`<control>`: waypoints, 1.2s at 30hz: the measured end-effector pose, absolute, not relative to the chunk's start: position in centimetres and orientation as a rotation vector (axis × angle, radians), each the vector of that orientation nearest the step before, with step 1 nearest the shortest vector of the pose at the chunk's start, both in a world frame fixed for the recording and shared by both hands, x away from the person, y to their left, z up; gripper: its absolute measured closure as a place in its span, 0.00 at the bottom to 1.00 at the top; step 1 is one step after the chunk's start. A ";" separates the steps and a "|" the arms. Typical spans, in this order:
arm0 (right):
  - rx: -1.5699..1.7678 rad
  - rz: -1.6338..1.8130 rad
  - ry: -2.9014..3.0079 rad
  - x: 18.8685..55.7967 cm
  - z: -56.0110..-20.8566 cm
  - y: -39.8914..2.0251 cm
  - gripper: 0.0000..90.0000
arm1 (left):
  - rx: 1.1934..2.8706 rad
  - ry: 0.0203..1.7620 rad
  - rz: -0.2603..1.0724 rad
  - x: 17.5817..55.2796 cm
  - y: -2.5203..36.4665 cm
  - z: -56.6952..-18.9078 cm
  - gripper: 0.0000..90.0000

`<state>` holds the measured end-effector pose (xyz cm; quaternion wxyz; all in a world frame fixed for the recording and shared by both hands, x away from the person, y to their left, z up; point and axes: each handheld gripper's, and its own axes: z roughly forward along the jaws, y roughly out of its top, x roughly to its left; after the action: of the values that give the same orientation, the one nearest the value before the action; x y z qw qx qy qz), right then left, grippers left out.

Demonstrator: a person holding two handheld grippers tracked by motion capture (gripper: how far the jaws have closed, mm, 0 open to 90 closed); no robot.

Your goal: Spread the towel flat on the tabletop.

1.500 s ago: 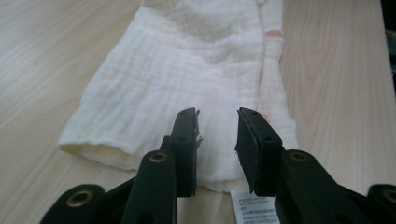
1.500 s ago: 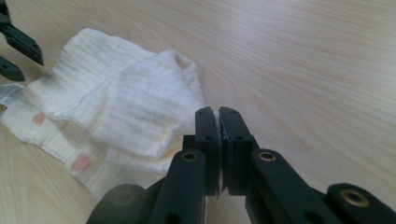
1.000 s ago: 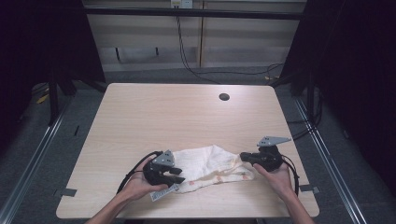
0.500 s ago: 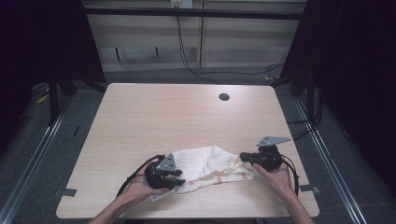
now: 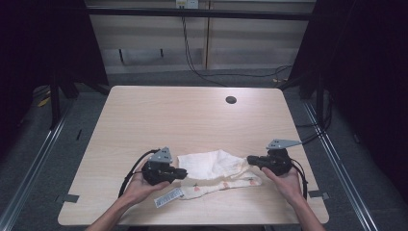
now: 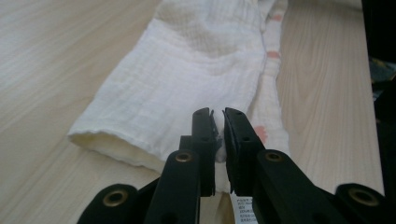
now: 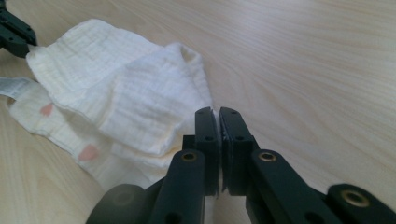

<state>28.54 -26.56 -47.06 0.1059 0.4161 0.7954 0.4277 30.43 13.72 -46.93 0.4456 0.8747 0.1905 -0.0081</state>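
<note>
A crumpled white muslin cloth point(image 5: 216, 168) with small pink marks lies near the table's front edge. My left gripper point(image 5: 185, 172) is at its left end. Its jaws have just been closing, and in the left gripper view point(image 6: 218, 126) they pinch a fold of the cloth point(image 6: 201, 60) between the pads. My right gripper point(image 5: 249, 160) holds the cloth's right end. In the right gripper view point(image 7: 218, 121) its jaws are nearly together, with a thin edge of the cloth point(image 7: 130, 93) caught between them.
A white care label point(image 5: 168, 196) sticks out from the cloth's near left side. The light wooden table point(image 5: 192, 120) has a dark cable hole point(image 5: 231, 100) at the back right. The left gripper's tip point(image 7: 14, 32) shows far off in the right gripper view.
The left gripper has shifted slightly and risen at the cloth's left end, and its jaws have closed on the cloth. The right hand has stayed put.
</note>
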 end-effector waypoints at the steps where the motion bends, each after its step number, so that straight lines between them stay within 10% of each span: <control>1: 1.225 1.272 2.339 28.4 -46.8 -26.5 0.96 | 2.143 0.480 -0.022 30.6 14.2 -46.7 0.93; 36: 0.904 1.575 2.127 29.0 -32.3 -25.3 0.97 | 1.857 0.512 0.234 31.4 21.2 -35.9 0.93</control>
<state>29.02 -25.33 -32.30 0.1716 0.3183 0.7493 0.5547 31.39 21.19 -35.87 0.5652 0.7895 0.2176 0.0997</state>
